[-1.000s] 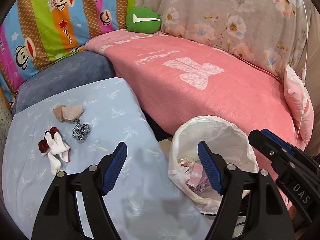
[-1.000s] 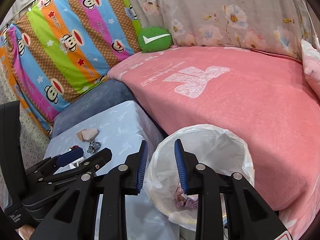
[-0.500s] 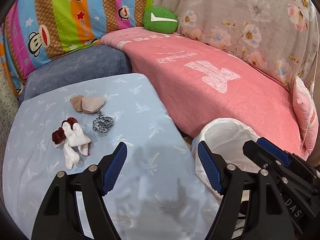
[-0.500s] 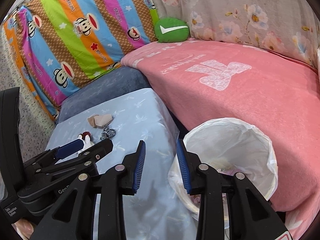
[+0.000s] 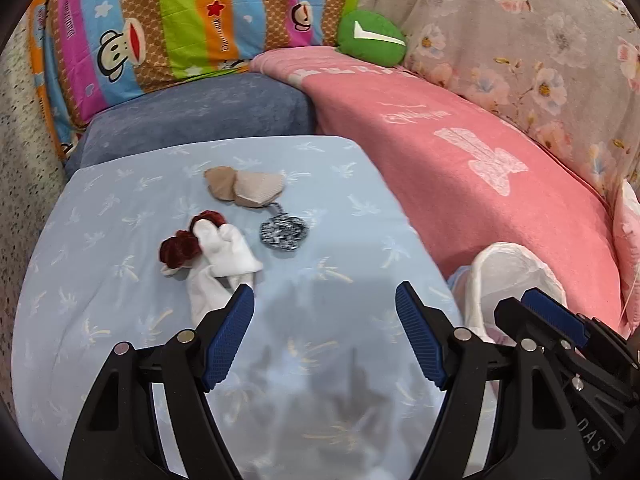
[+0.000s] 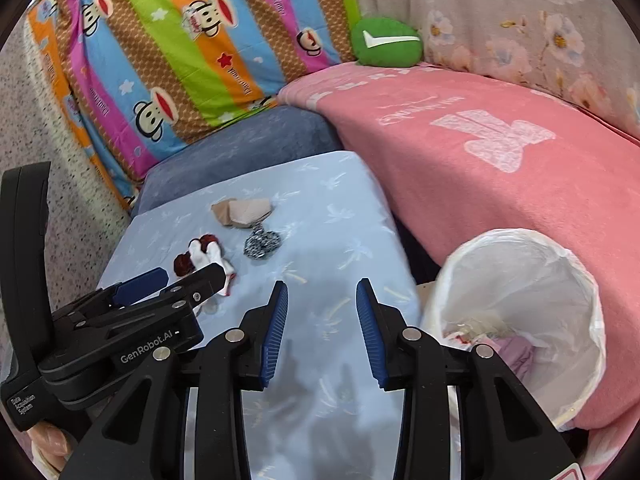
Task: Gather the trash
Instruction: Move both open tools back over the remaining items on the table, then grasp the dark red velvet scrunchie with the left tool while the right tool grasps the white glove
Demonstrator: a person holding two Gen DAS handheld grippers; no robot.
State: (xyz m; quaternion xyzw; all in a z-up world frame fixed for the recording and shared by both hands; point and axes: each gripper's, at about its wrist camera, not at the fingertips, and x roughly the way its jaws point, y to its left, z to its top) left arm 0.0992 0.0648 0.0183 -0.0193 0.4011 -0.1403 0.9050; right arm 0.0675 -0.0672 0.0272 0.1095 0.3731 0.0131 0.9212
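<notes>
Left gripper (image 5: 325, 308) fingers spread wide, empty, right gripper (image 6: 322, 304) narrower, just been opening, empty

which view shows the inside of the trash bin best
The right wrist view: the lined trash bin shows its open mouth with pink and white scraps inside. The left wrist view catches only part of its white rim, behind the right gripper.

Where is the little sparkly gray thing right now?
In both views, the gray scrunchie lies on the light blue cloth, just below the tan paper and right of the white sock.
</notes>
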